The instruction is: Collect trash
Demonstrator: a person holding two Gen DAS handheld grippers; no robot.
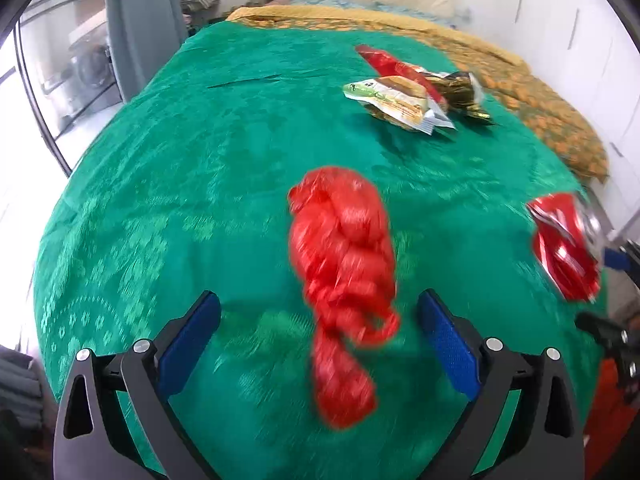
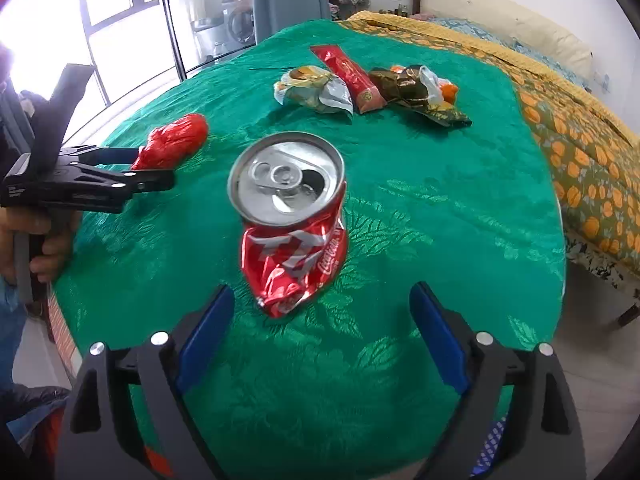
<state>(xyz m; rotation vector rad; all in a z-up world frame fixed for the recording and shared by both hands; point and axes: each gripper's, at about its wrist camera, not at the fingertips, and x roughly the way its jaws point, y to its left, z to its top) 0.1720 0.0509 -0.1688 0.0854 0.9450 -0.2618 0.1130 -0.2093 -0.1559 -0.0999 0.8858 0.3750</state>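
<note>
On the green patterned tablecloth (image 2: 460,208) nothing looks collected yet, by my reckoning: every piece of trash lies loose. The left gripper (image 1: 320,312) has its blue pads spread wide, holding nothing, straddling the near end of the twisted red plastic bag (image 1: 340,264) at twelve o'clock. The right gripper (image 2: 322,304) is likewise spread and empty, with the crushed red aluminium cola can (image 2: 290,216) just ahead at twelve o'clock. Farther off, around one o'clock of the can, a heap of crinkled snack wrappers (image 2: 368,88) waits untouched. No bin shows. I judge the bag and can get lifted first, wrappers afterwards.
</note>
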